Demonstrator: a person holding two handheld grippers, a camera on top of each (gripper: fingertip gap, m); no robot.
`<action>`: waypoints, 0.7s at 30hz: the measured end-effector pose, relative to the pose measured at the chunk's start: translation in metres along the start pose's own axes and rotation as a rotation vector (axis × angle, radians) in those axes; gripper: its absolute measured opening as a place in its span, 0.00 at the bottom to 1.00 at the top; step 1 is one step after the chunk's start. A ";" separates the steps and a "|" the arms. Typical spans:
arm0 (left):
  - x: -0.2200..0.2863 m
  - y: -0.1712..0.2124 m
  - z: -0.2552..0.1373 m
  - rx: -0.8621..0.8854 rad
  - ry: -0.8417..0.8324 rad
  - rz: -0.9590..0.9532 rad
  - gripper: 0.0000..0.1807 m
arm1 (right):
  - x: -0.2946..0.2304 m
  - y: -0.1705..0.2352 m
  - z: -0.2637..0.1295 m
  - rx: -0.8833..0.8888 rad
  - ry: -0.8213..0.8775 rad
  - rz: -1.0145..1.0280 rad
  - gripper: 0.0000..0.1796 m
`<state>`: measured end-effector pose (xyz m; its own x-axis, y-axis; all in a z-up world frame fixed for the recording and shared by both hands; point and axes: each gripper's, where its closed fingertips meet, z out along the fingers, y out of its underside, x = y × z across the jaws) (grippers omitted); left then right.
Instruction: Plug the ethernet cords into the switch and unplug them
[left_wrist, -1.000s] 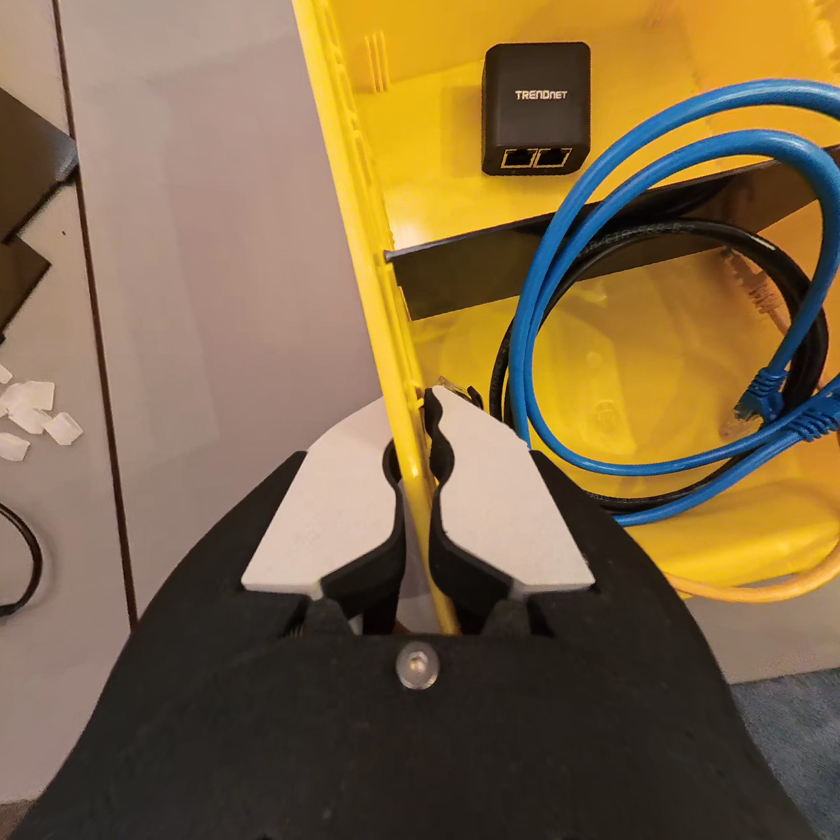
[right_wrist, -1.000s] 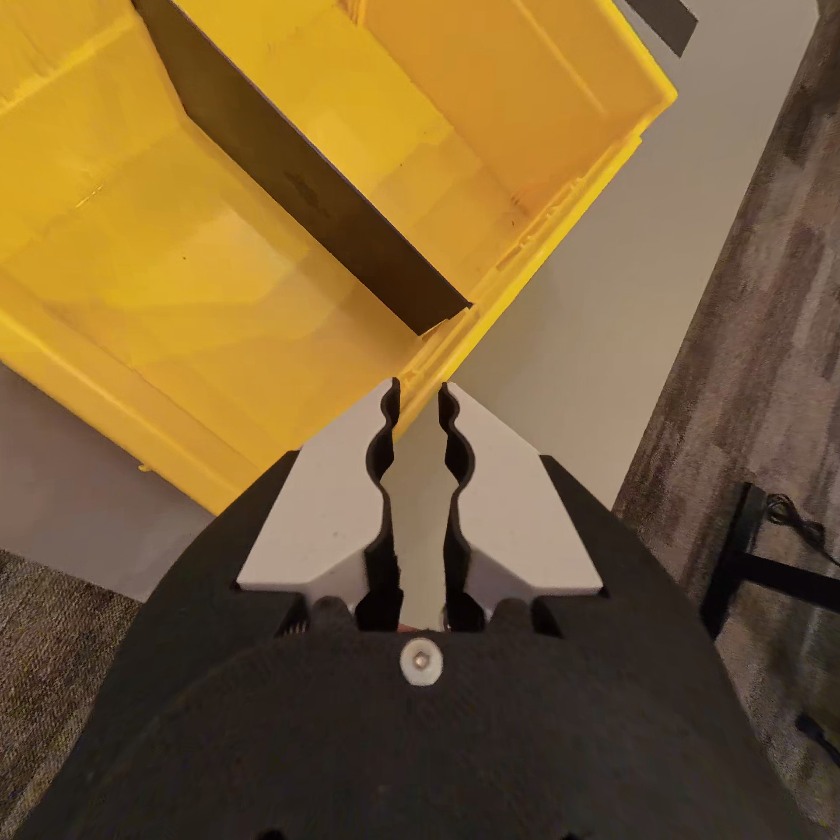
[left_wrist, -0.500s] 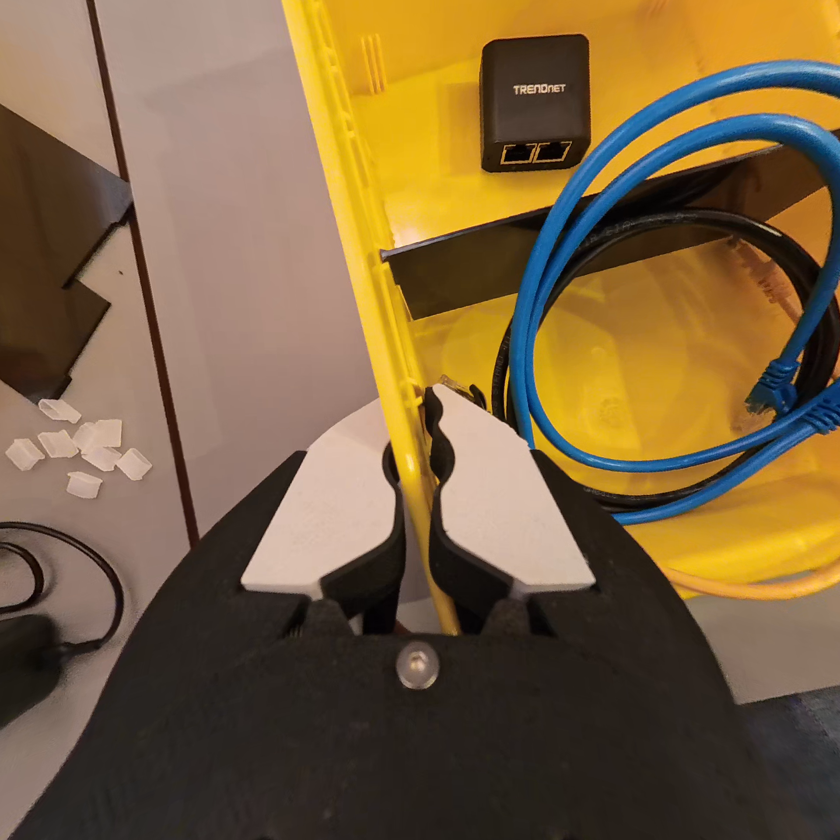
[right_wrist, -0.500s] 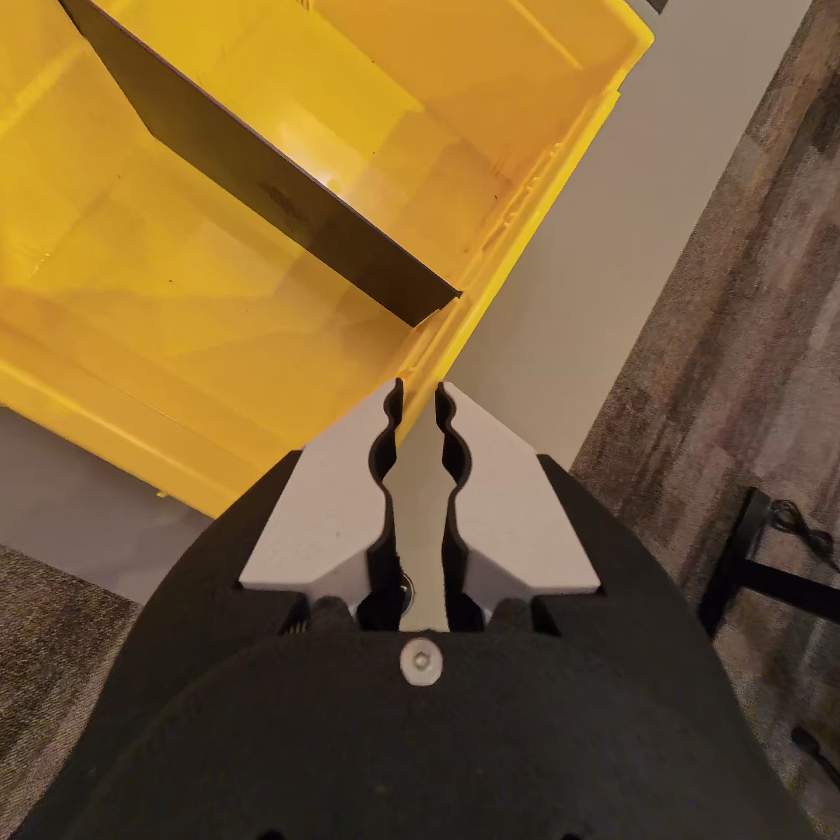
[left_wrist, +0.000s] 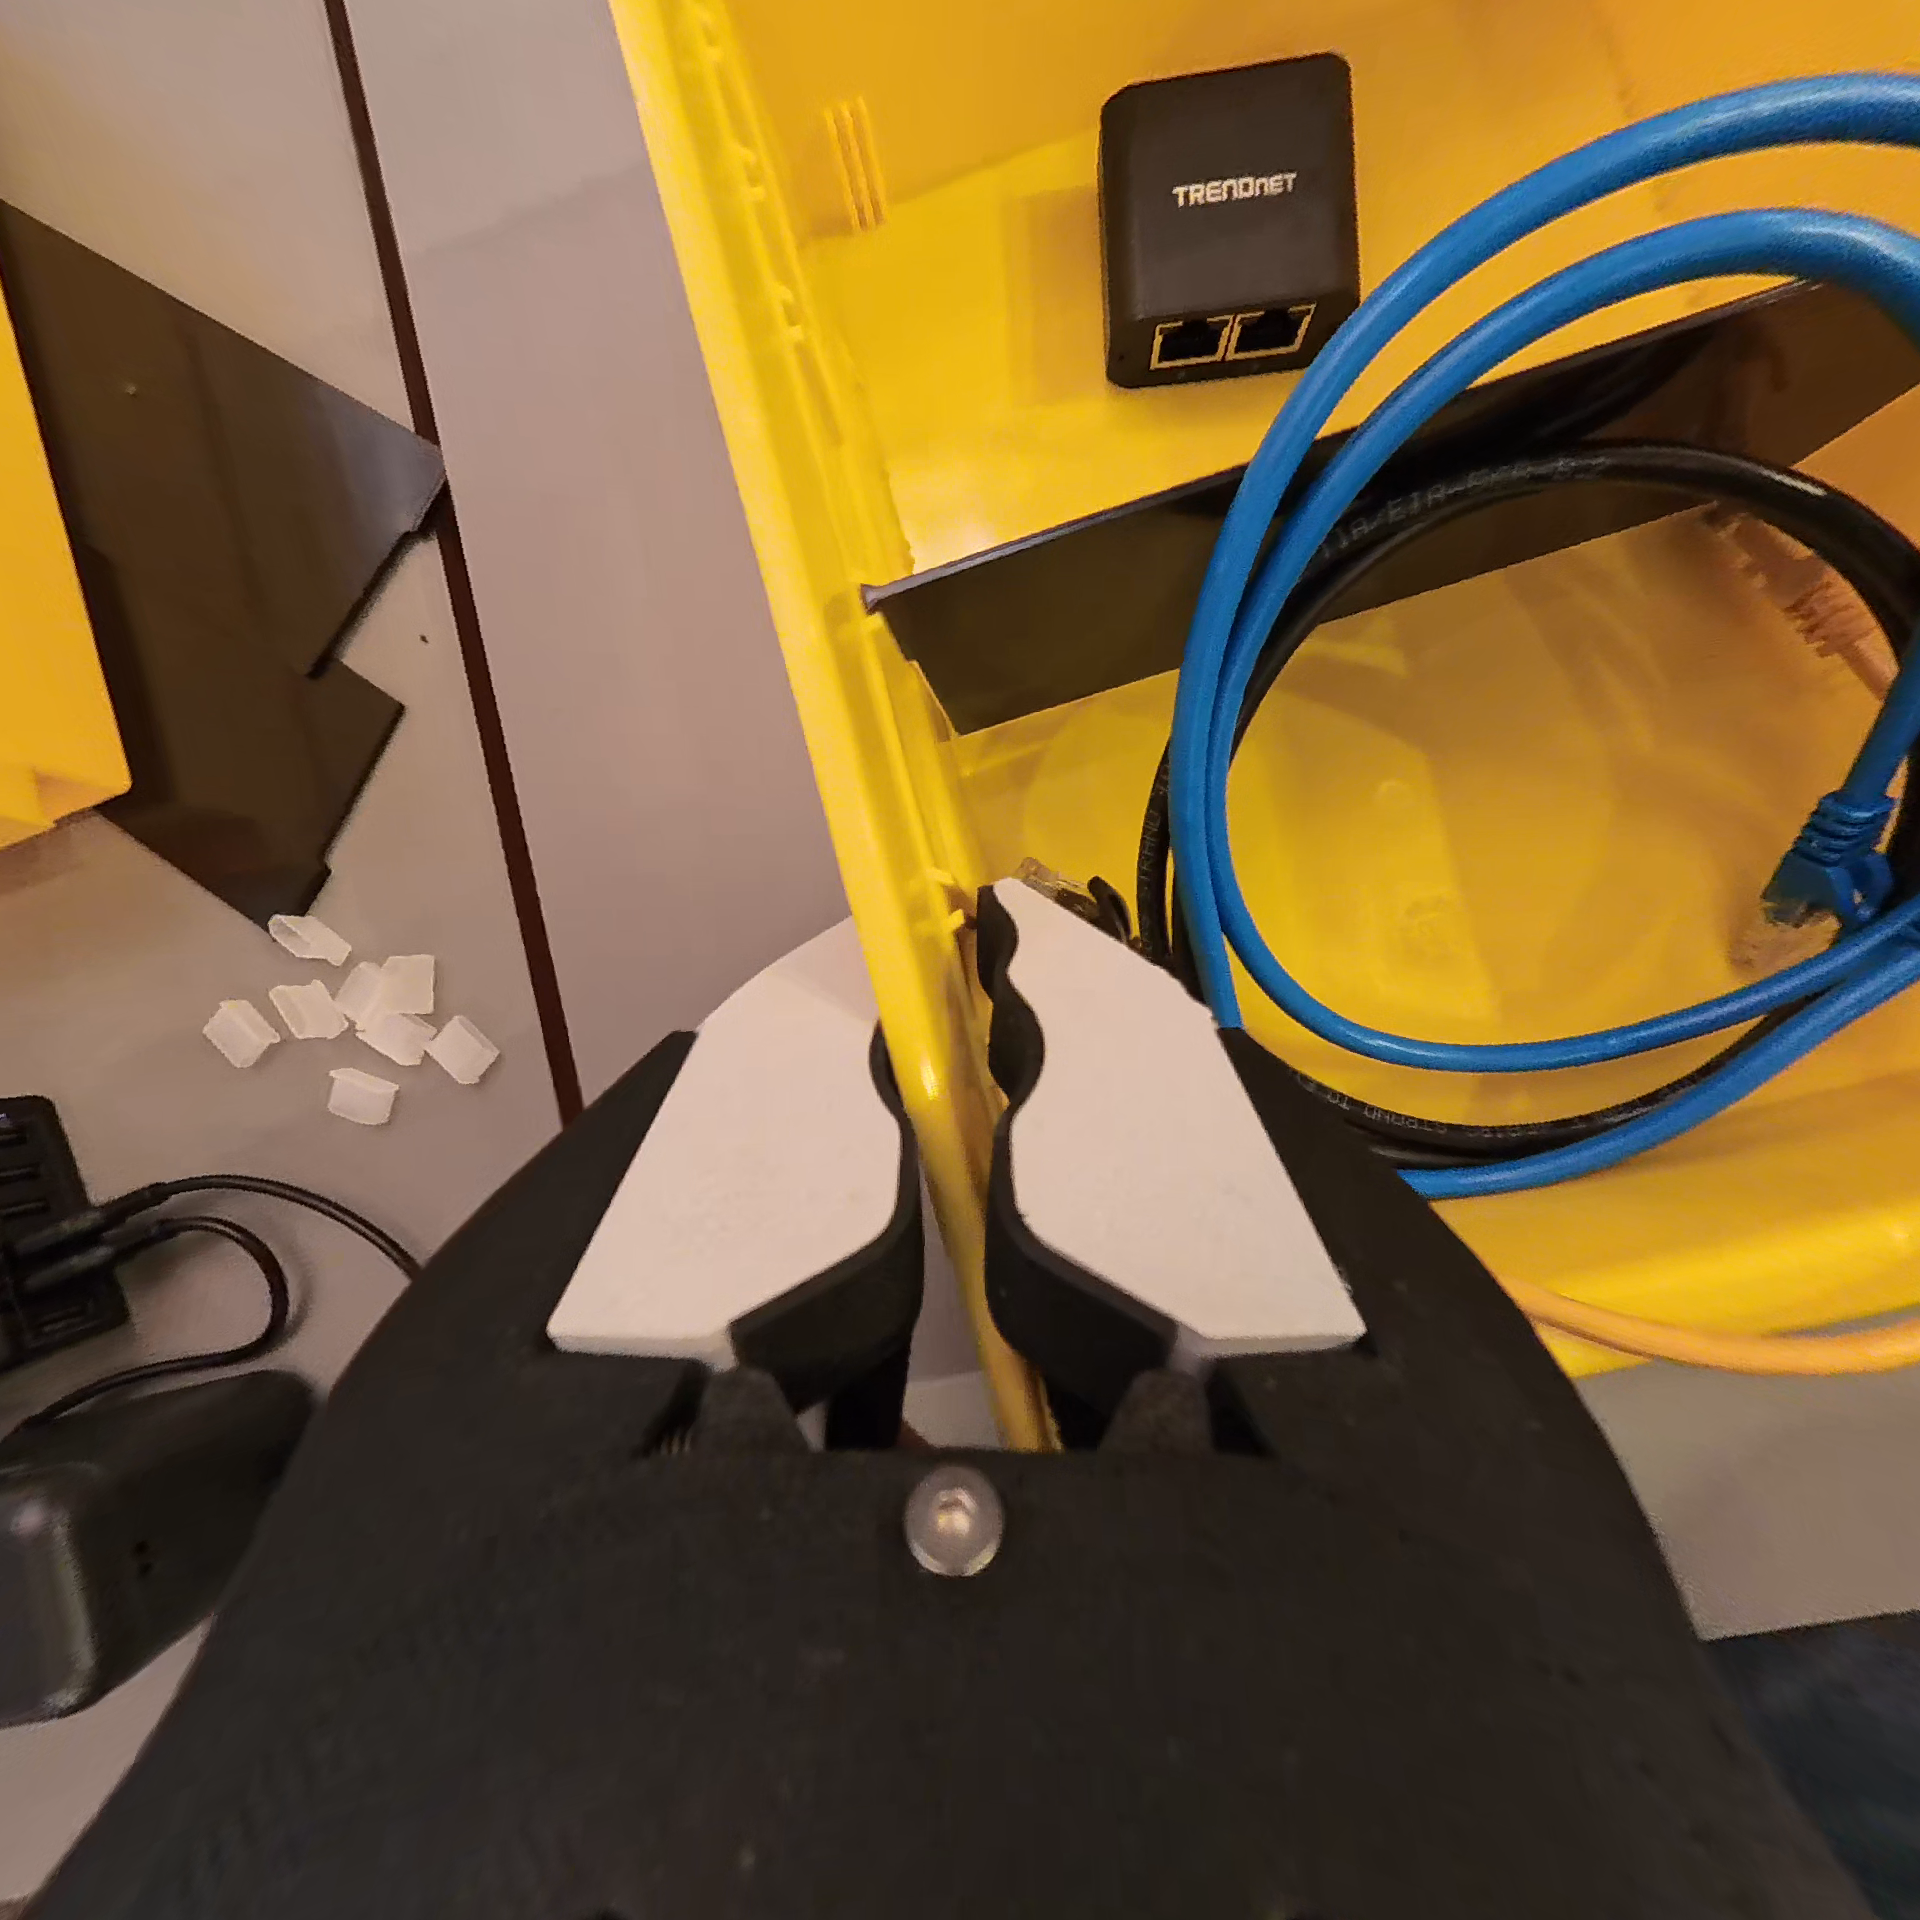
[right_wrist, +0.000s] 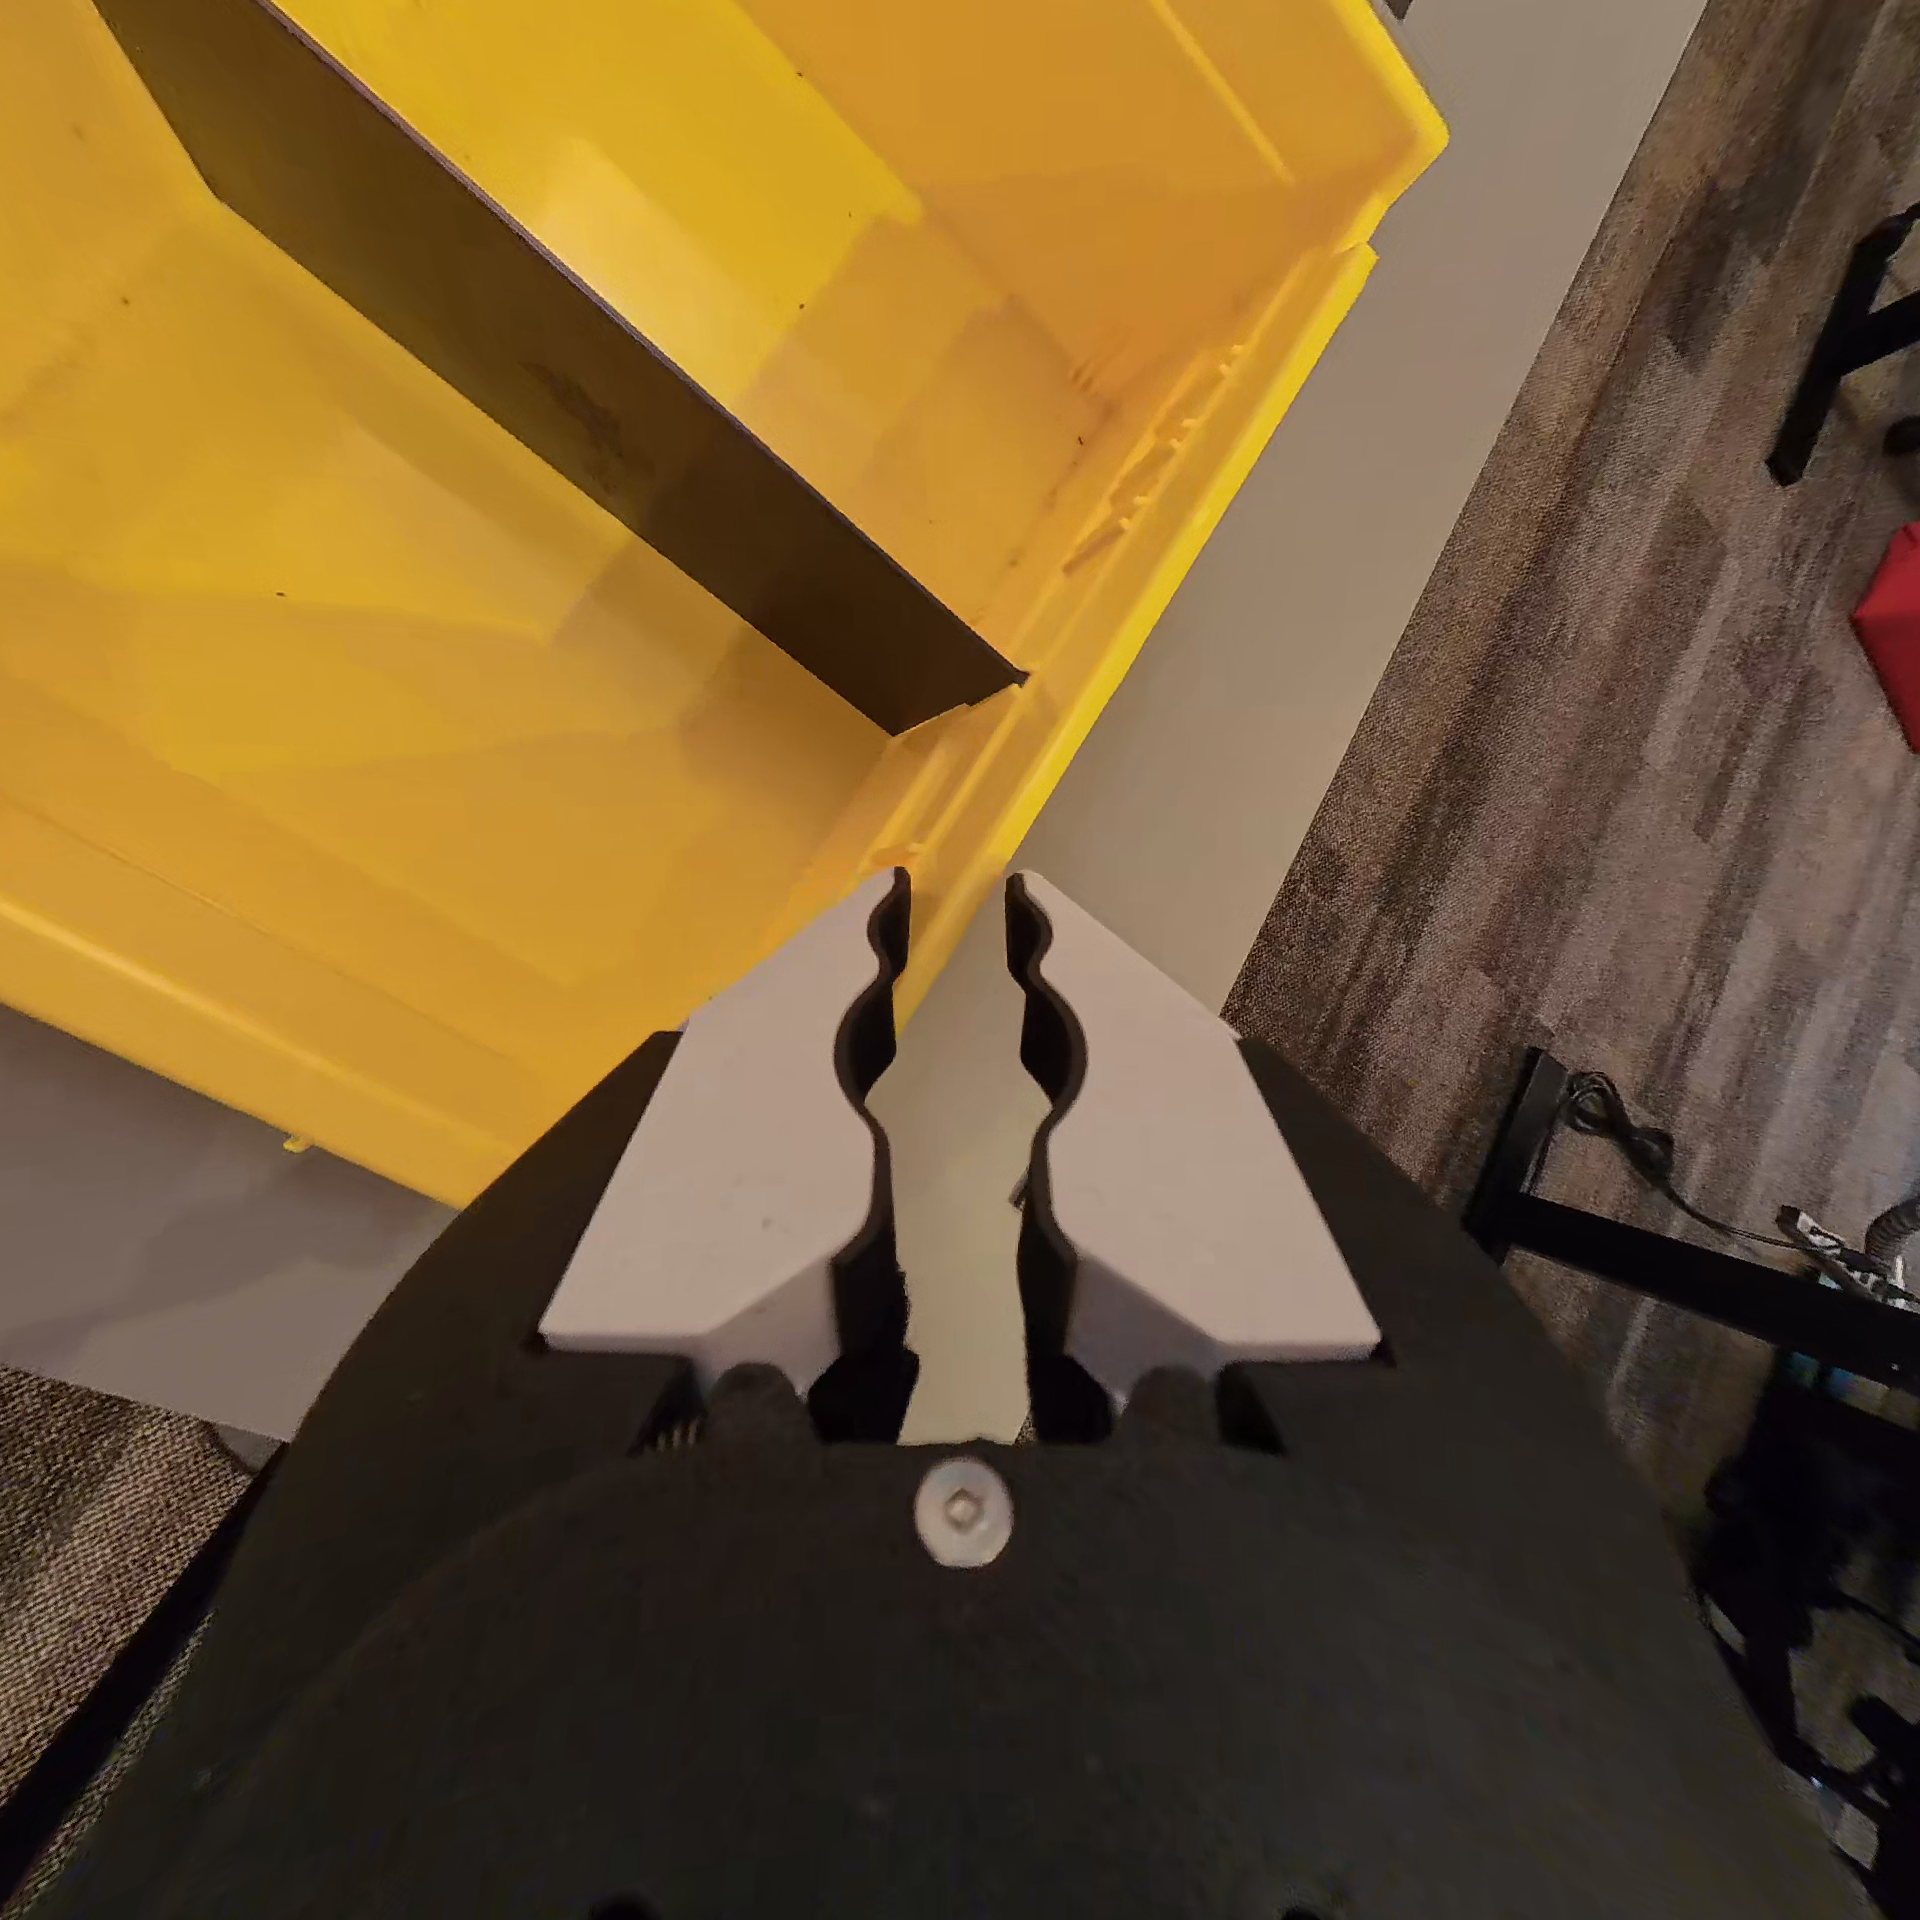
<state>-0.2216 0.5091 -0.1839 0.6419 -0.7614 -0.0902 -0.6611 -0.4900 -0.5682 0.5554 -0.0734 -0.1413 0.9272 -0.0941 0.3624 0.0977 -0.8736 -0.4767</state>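
The left gripper (left_wrist: 940, 925) stays clamped on the side wall of the yellow bin (left_wrist: 790, 436), one finger outside and one inside, and the bin has slid to the right across the white tabletop (left_wrist: 623, 436) since the earlier frames: more of the table's left side now shows, with a scatter of clear plastic caps (left_wrist: 353, 1013), a black adapter (left_wrist: 94, 1558) with its thin cord, and the corner of a second yellow bin at the left edge. The small black switch (left_wrist: 1228, 213) lies in the bin's far compartment behind the black divider (left_wrist: 1039, 644), its two ports facing the camera with nothing plugged in. The blue ethernet cord (left_wrist: 1226, 665) and a black ethernet cord (left_wrist: 1538, 1127) lie coiled in the near compartment, the blue loop riding up over the divider; a blue plug (left_wrist: 1829, 862) hangs near the right edge, where the coils are cut off. An orange cord (left_wrist: 1714, 1351) passes under the bin's near rim, its ends out of sight. In the right wrist view, the right gripper (right_wrist: 956, 883) has its jaws slightly apart, holding nothing, with the bin's rim (right_wrist: 1195, 499) just in front of the left fingertip; whether they touch is unclear. The bin has shifted relative to the gripper, and the patterned carpet (right_wrist: 1558, 727) fills more of that view.
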 end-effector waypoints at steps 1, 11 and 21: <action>-0.001 0.000 0.000 -0.006 0.000 0.002 0.04 | 0.000 0.000 0.000 -0.004 -0.005 0.005 0.10; -0.009 -0.022 -0.026 0.130 -0.013 -0.065 0.18 | 0.007 -0.010 -0.012 0.026 0.109 0.029 0.13; 0.068 -0.134 -0.034 0.089 0.056 0.219 0.35 | -0.028 -0.086 -0.066 0.232 0.276 -0.074 0.12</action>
<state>-0.1022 0.5083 -0.0861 0.4628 -0.8689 -0.1755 -0.7439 -0.2731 -0.6099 0.4974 -0.0275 -0.0573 0.7853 -0.1871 0.5901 0.2697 -0.7546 -0.5982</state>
